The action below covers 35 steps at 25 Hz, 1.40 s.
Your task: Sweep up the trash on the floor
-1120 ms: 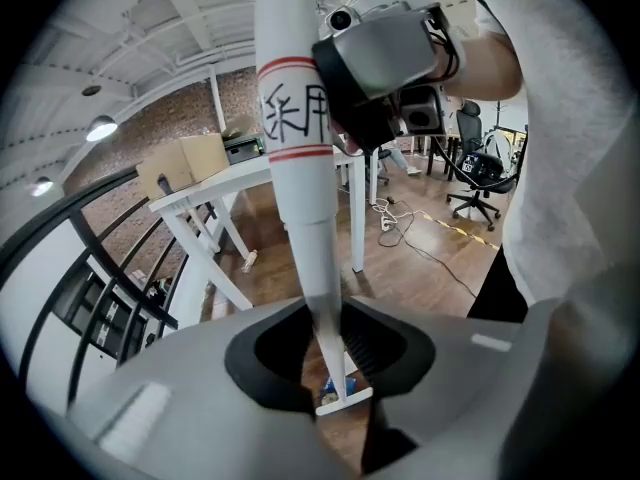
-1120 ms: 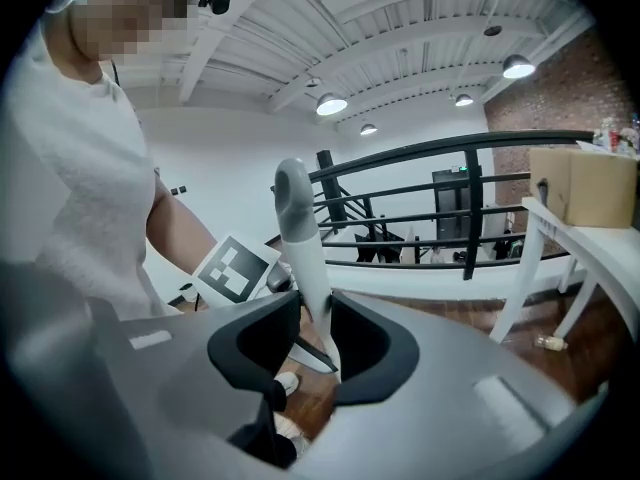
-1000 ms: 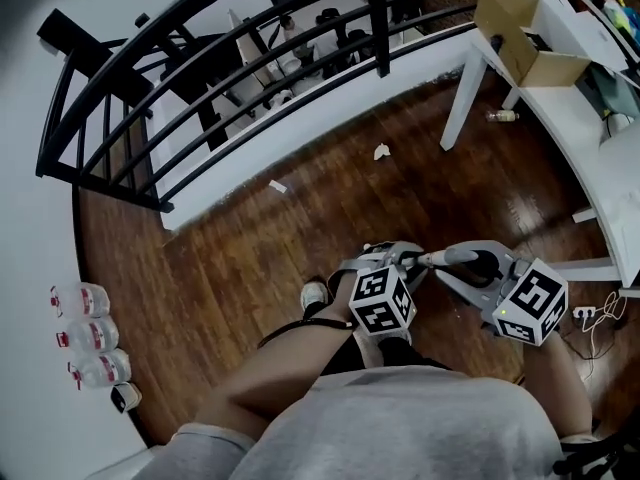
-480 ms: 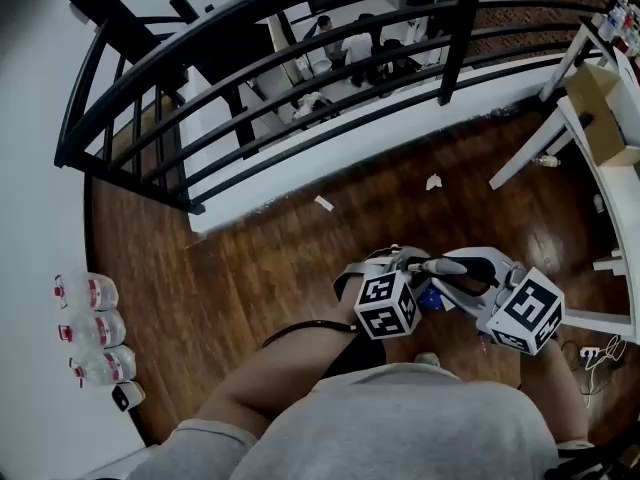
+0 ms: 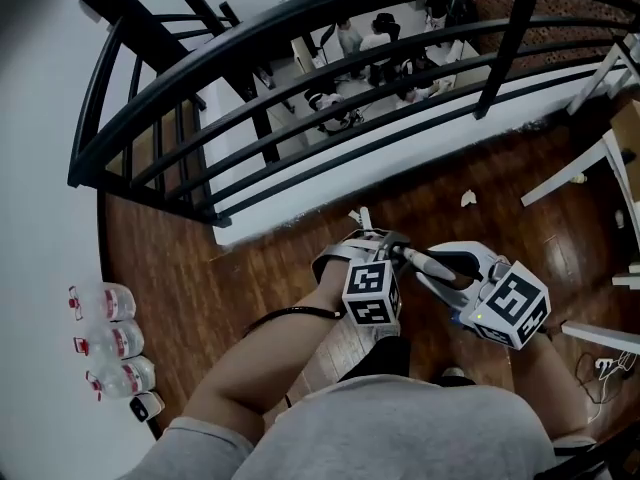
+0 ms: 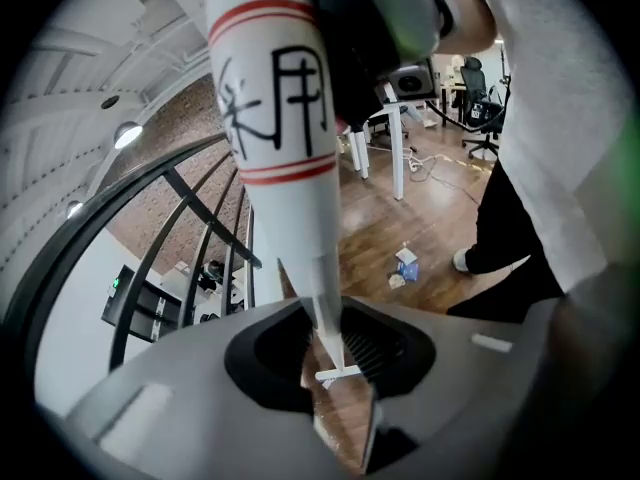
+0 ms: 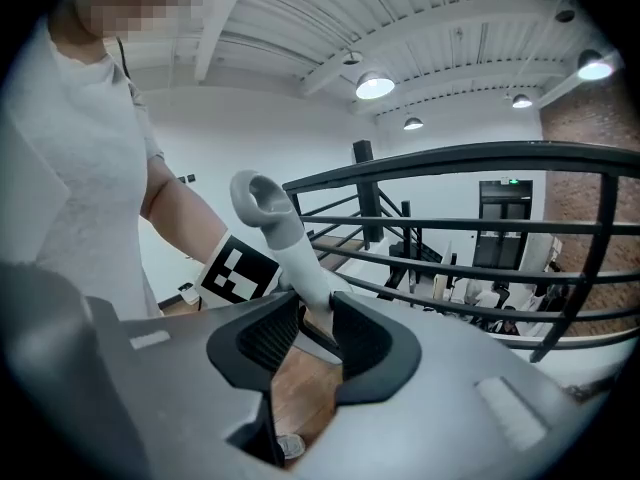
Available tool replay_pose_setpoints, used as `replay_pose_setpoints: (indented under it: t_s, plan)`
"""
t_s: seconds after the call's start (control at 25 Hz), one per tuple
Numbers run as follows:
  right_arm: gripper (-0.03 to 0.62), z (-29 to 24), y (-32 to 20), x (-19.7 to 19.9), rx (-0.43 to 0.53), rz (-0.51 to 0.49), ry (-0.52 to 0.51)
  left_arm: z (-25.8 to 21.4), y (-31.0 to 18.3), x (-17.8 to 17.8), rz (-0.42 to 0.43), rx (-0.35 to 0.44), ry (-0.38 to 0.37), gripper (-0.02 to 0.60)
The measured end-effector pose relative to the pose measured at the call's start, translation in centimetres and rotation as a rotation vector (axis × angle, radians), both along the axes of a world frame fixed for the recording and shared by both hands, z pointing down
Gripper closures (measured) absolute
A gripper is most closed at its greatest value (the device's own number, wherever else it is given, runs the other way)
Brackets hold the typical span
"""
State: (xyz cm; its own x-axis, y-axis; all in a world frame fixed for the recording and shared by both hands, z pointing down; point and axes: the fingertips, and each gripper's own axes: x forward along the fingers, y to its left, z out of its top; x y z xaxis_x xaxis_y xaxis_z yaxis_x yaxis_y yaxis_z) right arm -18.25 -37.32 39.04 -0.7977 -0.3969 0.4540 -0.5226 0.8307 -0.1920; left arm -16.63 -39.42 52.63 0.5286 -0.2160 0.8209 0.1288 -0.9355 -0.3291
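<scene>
Left gripper pinches thin lower end of white handle. Right gripper clamps grey handle. Two-point hold likely steadies sweeping tools. Trash on floor ahead, unswept.

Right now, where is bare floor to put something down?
Bare wood lies between the water bottles and the left arm, below the white ledge. Crowded right: table legs, paper scrap. Left claw grips the white handle, right claw the grey handle.

light: bright, ceiling lamps | edges: fisheye, dark vignette | near parts: blurred
</scene>
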Motion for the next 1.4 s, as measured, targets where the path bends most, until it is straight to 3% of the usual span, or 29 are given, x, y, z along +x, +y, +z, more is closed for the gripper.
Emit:
replay_pose_setpoints:
  t_s: [0.2,0.44,0.88,1.08,1.4]
  plan:
    - [0.488,2.6,-2.6,-1.4,-0.045,0.04,-0.004,2.3,-3.3,-2.7,0.05,0.044,-0.103,0.494]
    - [0.496,7.2,-2.3,0.7,-0.121,0.083,-0.02,7.7,-3.0,-1.5,0.101,0.004,-0.134,0.495]
    - [0.502,10.0,4.1,11.2,-0.161,0.21,0.016,10.1,3.3,8.3,0.259,-0.007,-0.145,0.499]
    - [0.497,9.1,9.2,16.6,-0.133,0.258,0.01,9.7,9.0,14.3,0.366,-0.016,-0.118,0.497]
    - [0.496,7.4,17.5,24.6,-0.136,0.4,0.08,8.2,18.4,22.6,0.525,-0.077,-0.085,0.497]
